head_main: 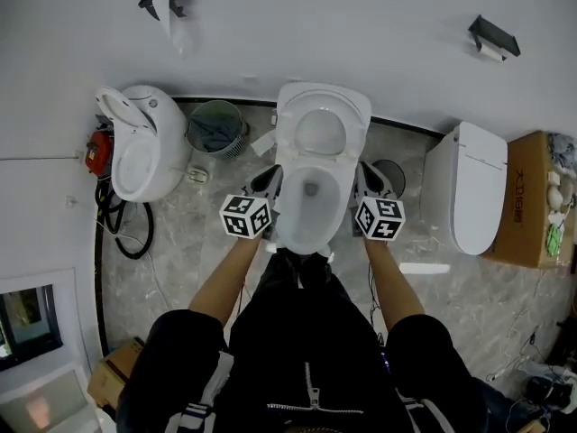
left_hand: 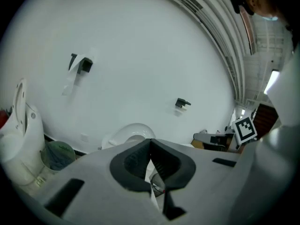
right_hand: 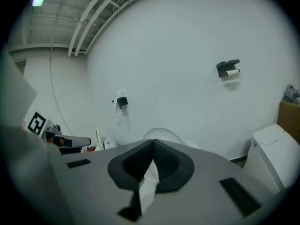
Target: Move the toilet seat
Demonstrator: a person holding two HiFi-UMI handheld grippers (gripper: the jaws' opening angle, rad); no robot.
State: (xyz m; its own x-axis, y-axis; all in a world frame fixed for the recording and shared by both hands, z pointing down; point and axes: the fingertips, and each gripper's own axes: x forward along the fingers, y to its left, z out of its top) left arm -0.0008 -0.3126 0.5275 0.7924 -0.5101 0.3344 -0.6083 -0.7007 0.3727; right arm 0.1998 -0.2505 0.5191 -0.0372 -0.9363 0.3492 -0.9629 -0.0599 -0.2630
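Head view looks steeply down on a white toilet against the far wall, with the person standing at its near end. The toilet seat appears to stand raised at the far end of the bowl, leaning back with the lid toward the wall. I cannot cleanly separate ring from lid. The left tongs sit just beside the bowl's left flank and the right tongs just beside its right flank, neither clearly touching the seat.

Both pairs of tongs are pressed together, tip to tip. Each gripper view shows a white sliver through the gap below the tips, and I cannot tell what it is. Nothing is plainly pinched.

The main risk, as I judge it, is the seat dropping. If it has not passed its balance point, it could swing forward and slam onto the rim, and tongs this tightly closed can only nudge it, not catch it. Tongs lingering at the bowl's sides could also be struck by a falling seat. A wide swing on the left could knock the bin near the bowl's far left corner. A push that is too firm could jar the hinge against the wall.
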